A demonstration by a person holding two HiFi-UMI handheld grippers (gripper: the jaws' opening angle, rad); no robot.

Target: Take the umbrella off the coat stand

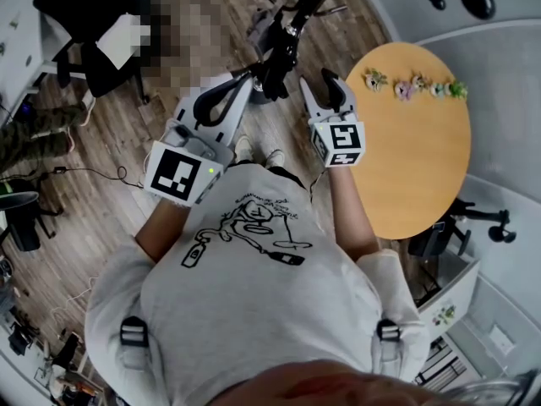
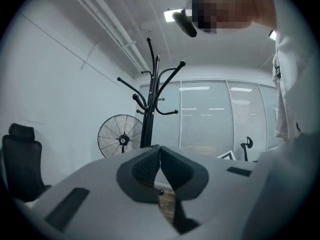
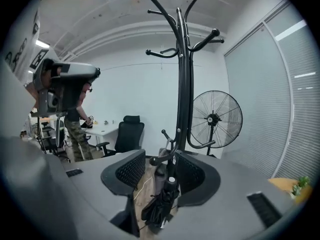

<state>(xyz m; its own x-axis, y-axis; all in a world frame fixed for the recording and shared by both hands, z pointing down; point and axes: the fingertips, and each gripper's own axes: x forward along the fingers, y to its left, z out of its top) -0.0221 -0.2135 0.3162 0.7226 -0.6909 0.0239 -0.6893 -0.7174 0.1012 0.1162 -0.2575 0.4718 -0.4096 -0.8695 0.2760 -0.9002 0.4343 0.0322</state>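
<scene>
The black coat stand [image 3: 185, 84] rises just beyond my right gripper [image 3: 161, 158]. A folded black umbrella [image 3: 161, 206] hangs from one of its low hooks, down in the gap between the right jaws. Those jaws stand apart, and the pads do not press on the umbrella, which lies closer to the right-hand pad. In the head view the umbrella [image 1: 275, 68] shows dark below the stand [image 1: 292, 25], between my left gripper [image 1: 251, 78] and my right gripper [image 1: 322, 89]. My left gripper [image 2: 159, 149] is shut with nothing in it, the stand [image 2: 150, 109] farther off.
A large floor fan [image 3: 216, 119] stands right of the stand. A black office chair [image 3: 129, 134] and a person [image 3: 75, 129] at a desk are behind on the left. A round wooden table [image 1: 414, 150] with small flowers [image 1: 414, 85] lies at my right.
</scene>
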